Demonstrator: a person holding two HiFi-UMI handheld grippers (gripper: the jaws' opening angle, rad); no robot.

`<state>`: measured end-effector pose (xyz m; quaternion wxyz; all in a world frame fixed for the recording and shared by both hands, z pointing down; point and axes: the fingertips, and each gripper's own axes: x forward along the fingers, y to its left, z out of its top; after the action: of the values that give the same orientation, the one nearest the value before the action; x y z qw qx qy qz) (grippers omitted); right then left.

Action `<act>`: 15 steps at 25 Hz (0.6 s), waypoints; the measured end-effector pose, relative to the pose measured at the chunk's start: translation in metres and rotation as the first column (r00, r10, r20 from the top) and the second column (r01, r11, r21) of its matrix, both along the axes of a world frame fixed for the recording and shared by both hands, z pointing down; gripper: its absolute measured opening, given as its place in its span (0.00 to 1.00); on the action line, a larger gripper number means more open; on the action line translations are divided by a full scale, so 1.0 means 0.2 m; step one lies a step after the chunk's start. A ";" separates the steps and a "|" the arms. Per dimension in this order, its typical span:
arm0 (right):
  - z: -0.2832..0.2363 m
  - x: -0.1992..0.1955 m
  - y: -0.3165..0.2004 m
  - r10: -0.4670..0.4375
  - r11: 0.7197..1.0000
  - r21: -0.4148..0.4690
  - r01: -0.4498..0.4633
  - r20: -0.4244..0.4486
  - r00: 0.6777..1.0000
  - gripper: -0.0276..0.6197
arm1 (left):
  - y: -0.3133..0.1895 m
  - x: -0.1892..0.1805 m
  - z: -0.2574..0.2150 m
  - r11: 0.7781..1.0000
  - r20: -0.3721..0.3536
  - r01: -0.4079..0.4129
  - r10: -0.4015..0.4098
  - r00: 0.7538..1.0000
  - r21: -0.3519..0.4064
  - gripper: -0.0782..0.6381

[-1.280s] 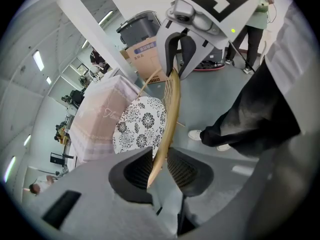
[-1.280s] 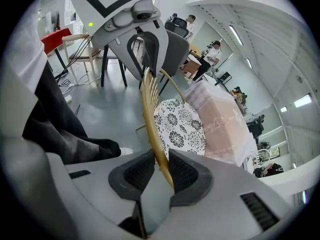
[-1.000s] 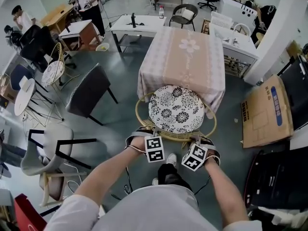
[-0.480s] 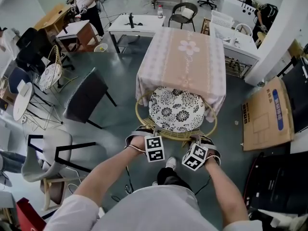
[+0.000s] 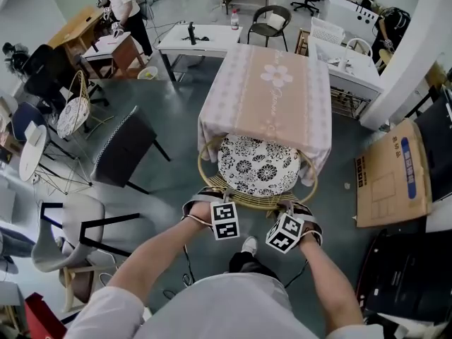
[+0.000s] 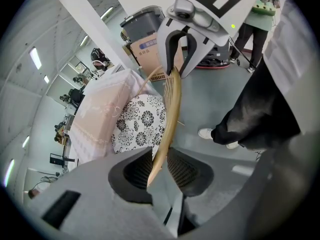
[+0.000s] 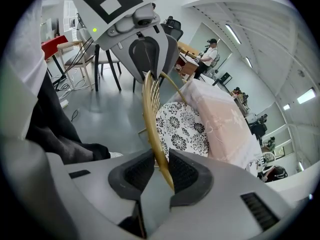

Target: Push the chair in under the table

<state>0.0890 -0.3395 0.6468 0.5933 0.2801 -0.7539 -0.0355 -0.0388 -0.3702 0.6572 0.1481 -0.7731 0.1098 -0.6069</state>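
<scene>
Table under a pink cloth fills the middle. Chair, at the table's near edge, has its seat partly under the cloth, so we judge the push partly done. Left gripper and right gripper each clamp the chair's back rim, side by side on the side away from the table, letting us drive it straight in.

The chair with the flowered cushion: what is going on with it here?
A person is handling the chair with two handheld grippers. The left gripper and the right gripper are each clamped on its curved rattan back rim. The chair faces the table. The far part of its cushion sits under the hanging edge of the tablecloth; the rest of the seat is out, so the push is not finished.
</scene>
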 end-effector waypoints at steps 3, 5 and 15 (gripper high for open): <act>0.00 0.01 -0.06 0.001 1.000 0.008 -0.002 0.010 1.000 0.16 | -0.06 0.01 0.01 1.000 0.010 0.019 -0.019 1.000 0.004 0.24; 0.01 0.00 -0.09 -0.003 1.000 0.000 0.003 0.018 1.000 0.16 | -0.10 0.00 0.01 1.000 0.020 0.027 -0.027 0.999 0.000 0.24; 0.00 -0.02 -0.10 -0.058 0.998 -0.023 0.059 0.061 0.996 0.16 | -0.12 -0.02 0.02 0.999 0.045 0.034 -0.033 0.998 -0.011 0.24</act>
<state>0.0852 -0.3603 0.6469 0.5724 0.2515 -0.7796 -0.0351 -0.0418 -0.3944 0.6603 0.1359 -0.7582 0.1158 -0.6271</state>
